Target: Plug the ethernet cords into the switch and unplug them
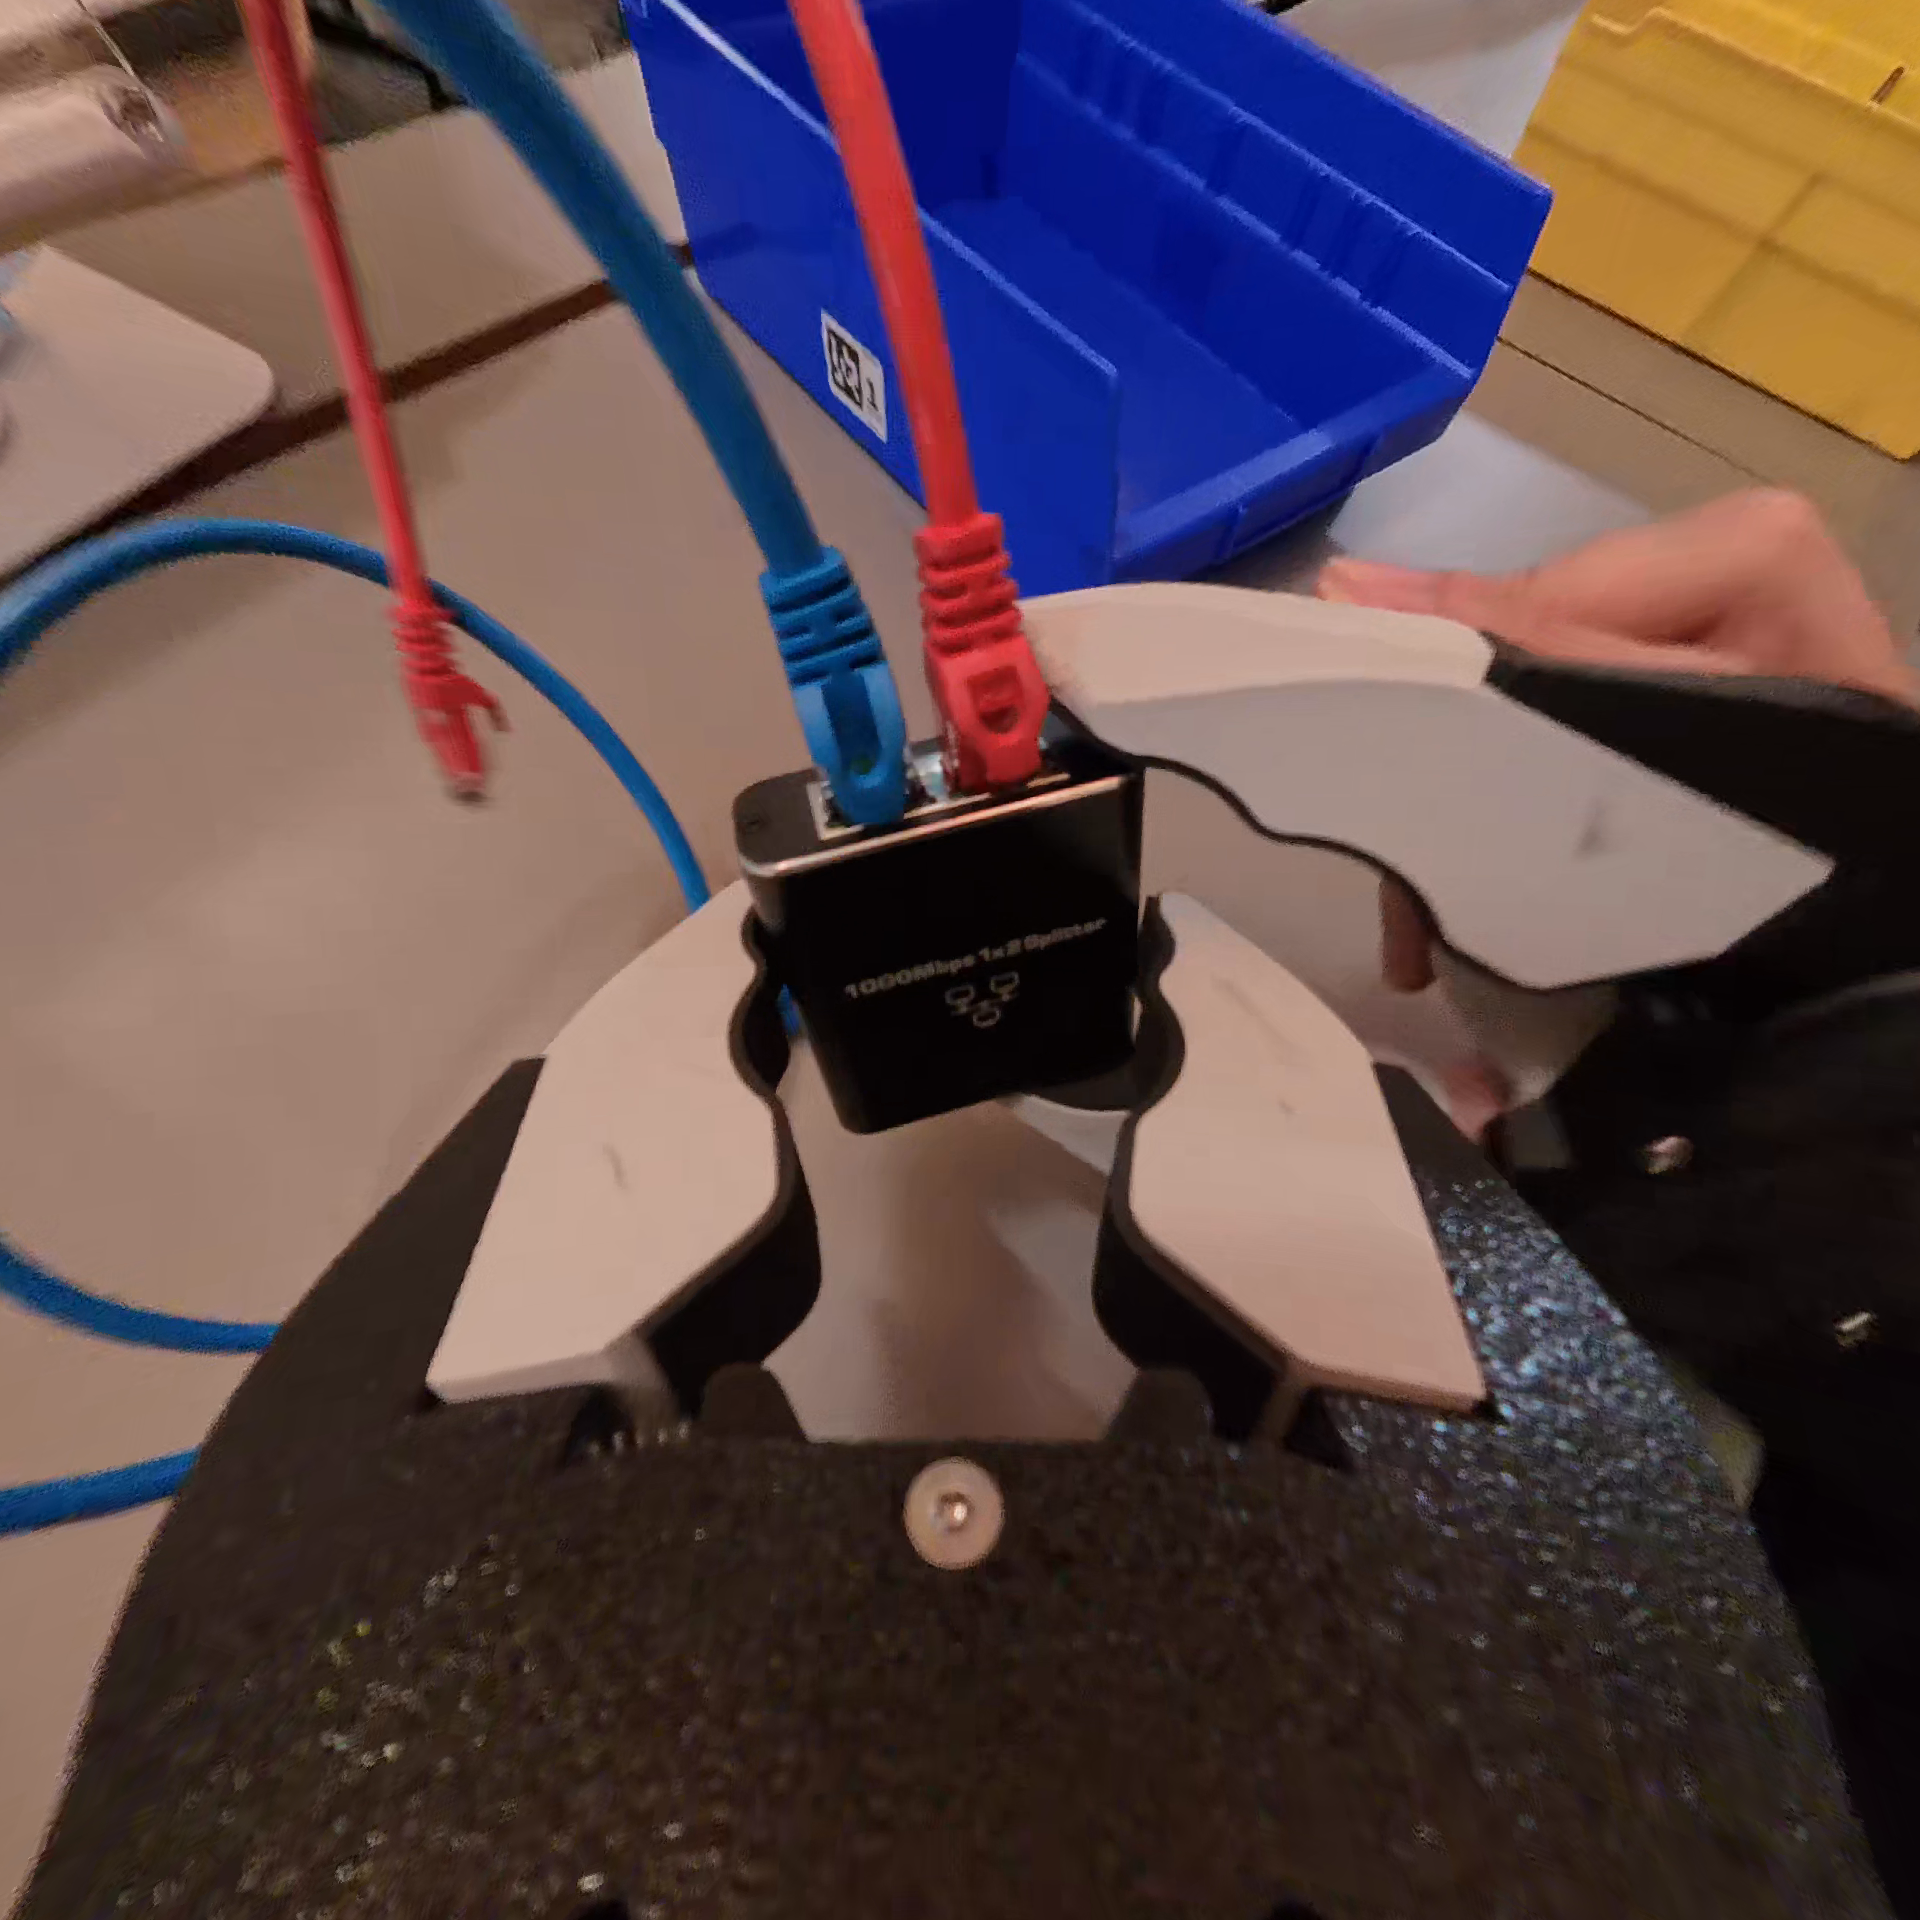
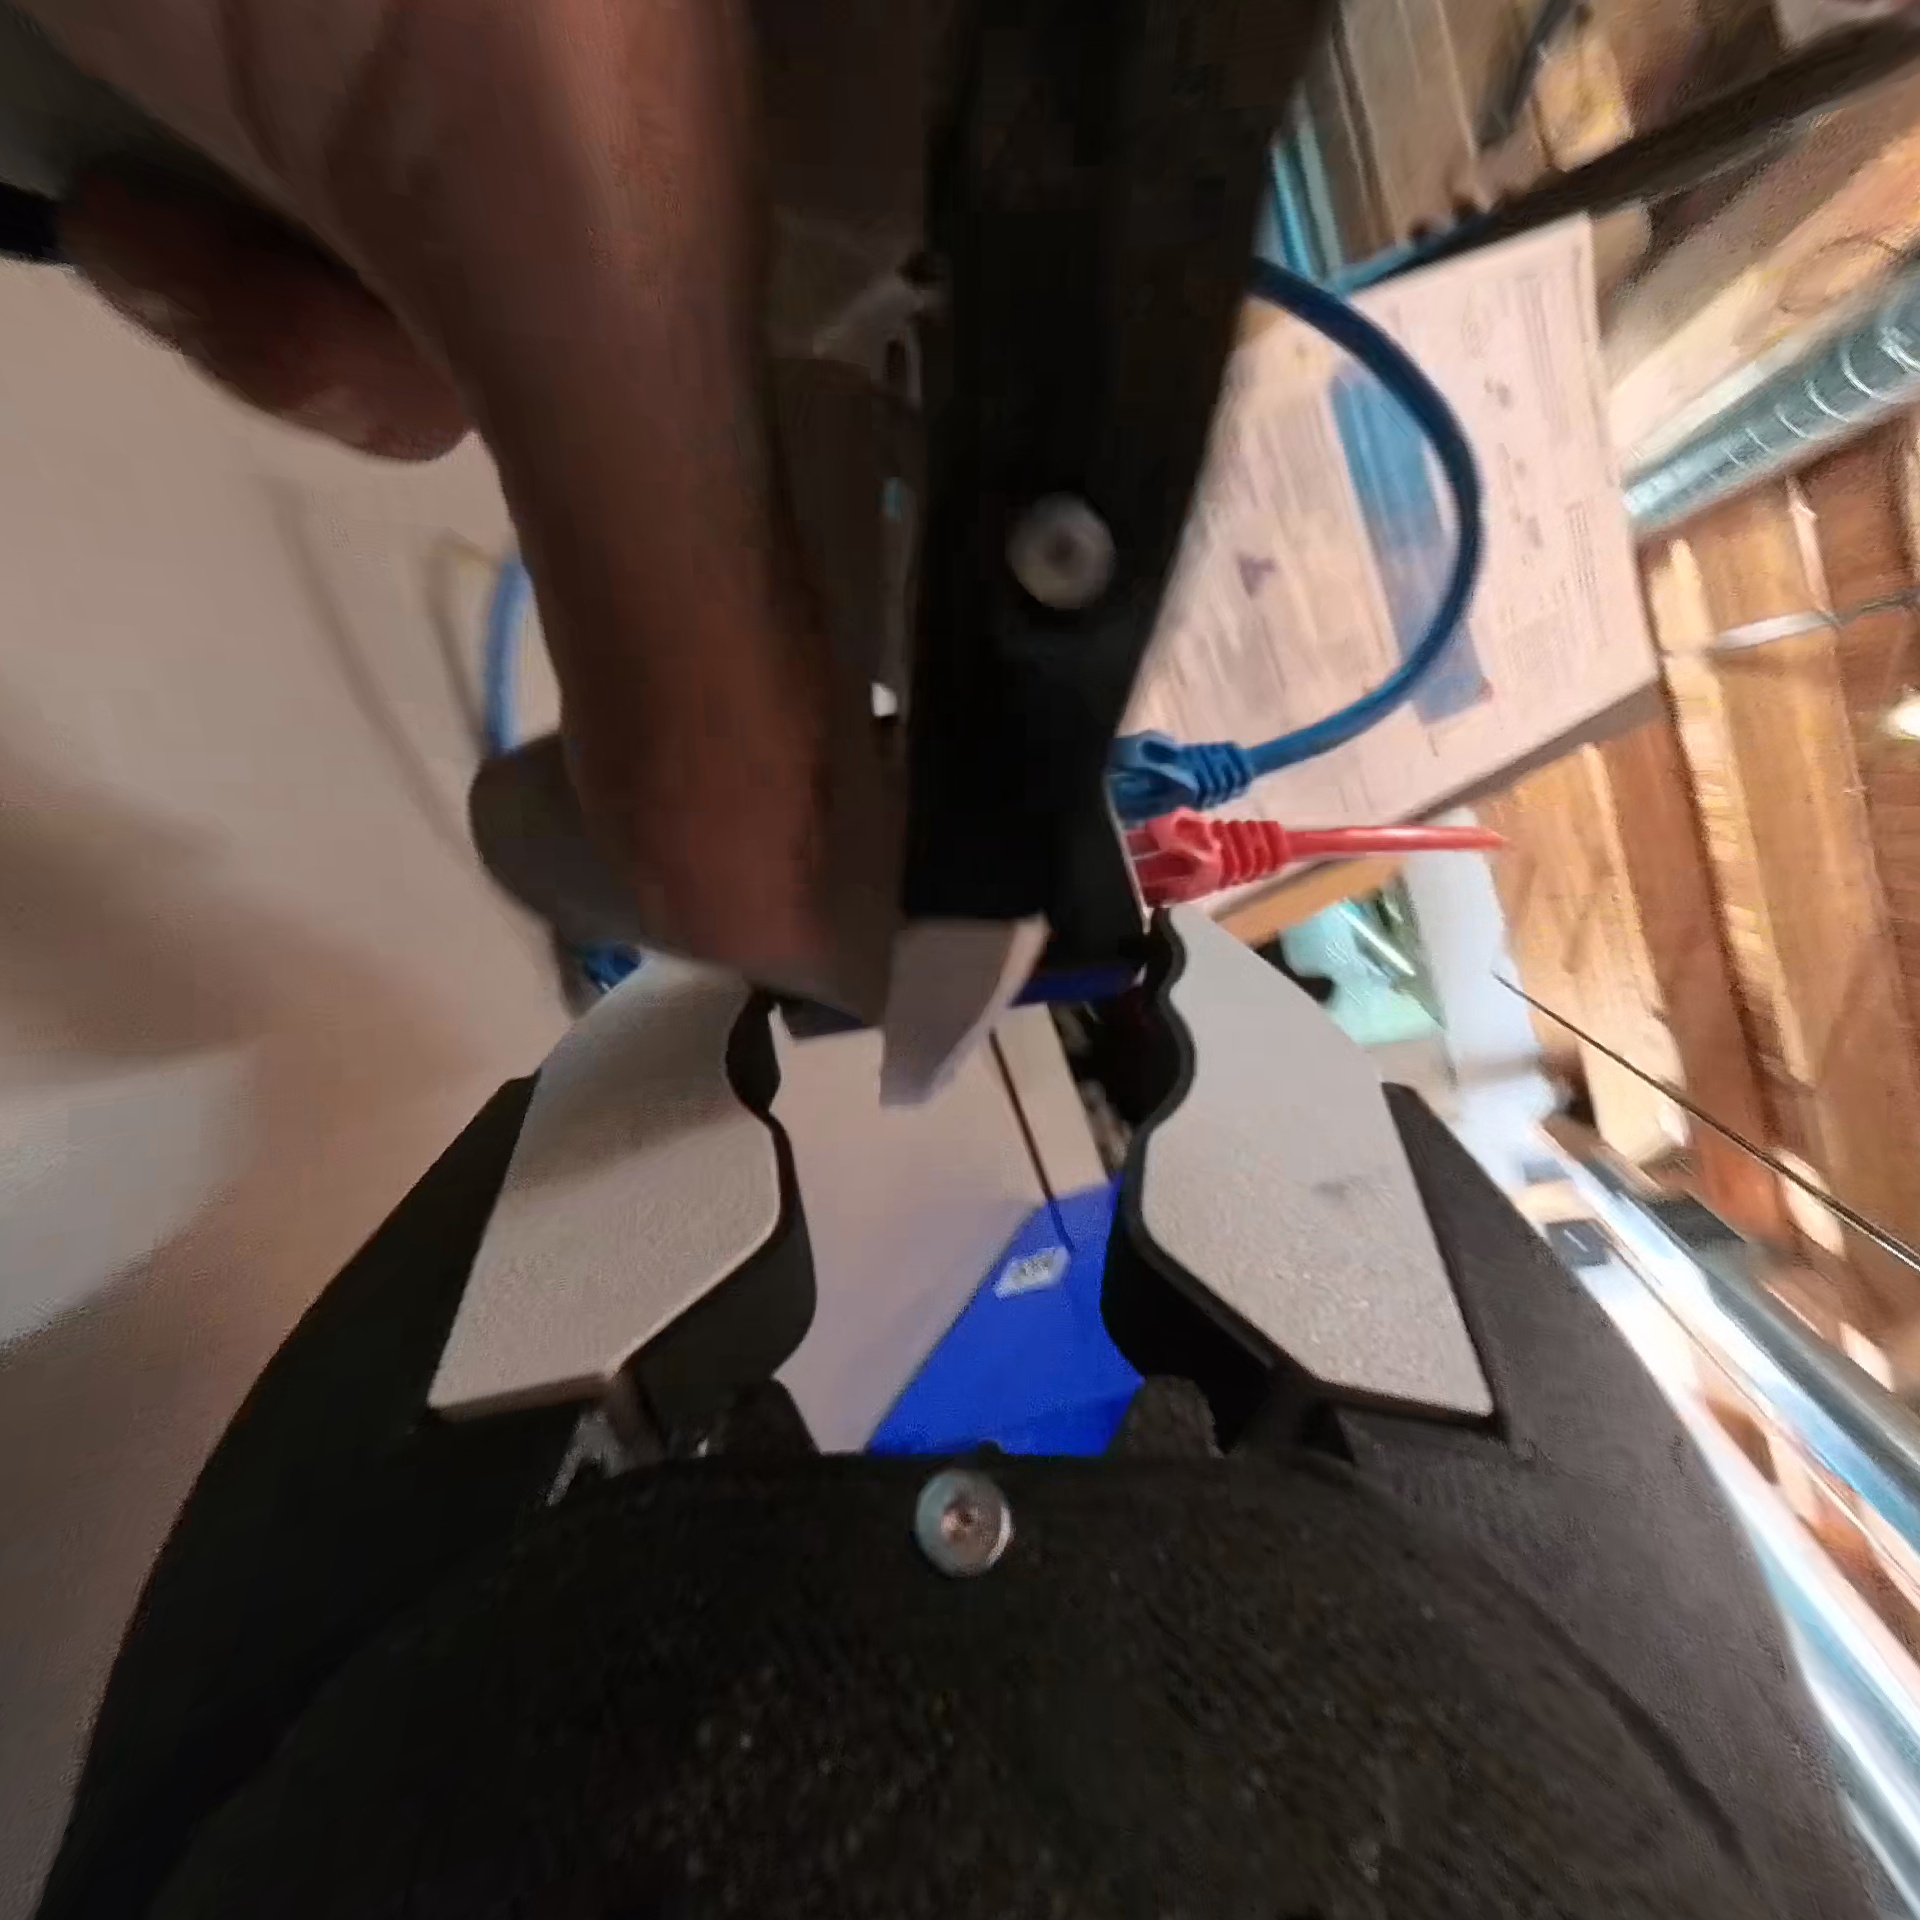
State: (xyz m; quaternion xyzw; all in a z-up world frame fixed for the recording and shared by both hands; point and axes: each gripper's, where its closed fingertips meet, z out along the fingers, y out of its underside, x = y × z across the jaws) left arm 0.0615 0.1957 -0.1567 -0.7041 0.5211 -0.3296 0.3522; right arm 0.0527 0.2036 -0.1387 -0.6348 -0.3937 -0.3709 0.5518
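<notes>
Left gripper (image 1: 951,997) clamps the black switch (image 1: 940,940) above the desk (image 1: 260,987), blue plug (image 1: 847,707) and red plug (image 1: 982,675) seated; right gripper (image 1: 1273,831) fingers wide beside red plug — hold switch steady, pinch the boot, pull straight along the port.

The splitter (image 1: 966,956) is held between the left tongs (image 1: 961,997), above the tabletop (image 1: 260,987). Two ethernet cords (image 1: 852,675) are plugged into its top side by side. A storage bin (image 1: 1195,312) is set behind; the right tongs (image 1: 1299,790) are placed at its right.
</notes>
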